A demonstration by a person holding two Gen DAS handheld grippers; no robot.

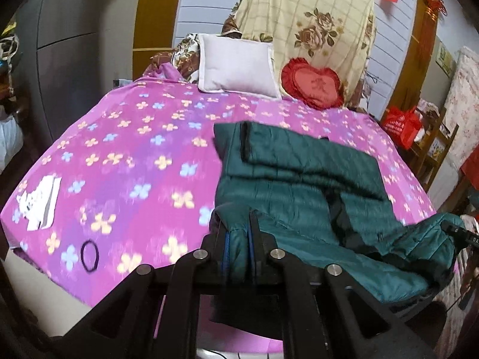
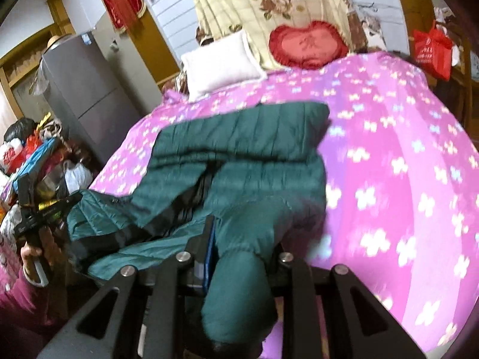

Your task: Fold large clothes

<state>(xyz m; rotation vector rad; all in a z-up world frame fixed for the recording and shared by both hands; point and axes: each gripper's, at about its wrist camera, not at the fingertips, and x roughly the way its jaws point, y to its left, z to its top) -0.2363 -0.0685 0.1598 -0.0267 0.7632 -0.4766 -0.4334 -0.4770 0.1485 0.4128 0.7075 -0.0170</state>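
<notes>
Both my left gripper (image 1: 239, 239) and my right gripper (image 2: 239, 257) pinch the near edge of the green puffy jacket (image 1: 299, 185) at the frame's bottom middle, above the pink bedsheet (image 1: 134, 155), and its slippery cloth might slide out if I tug.

Dim, flat indoor light; motion blur smearing the bedspread (image 2: 389, 179); heavy fisheye bending, dark vignetted corners.
</notes>
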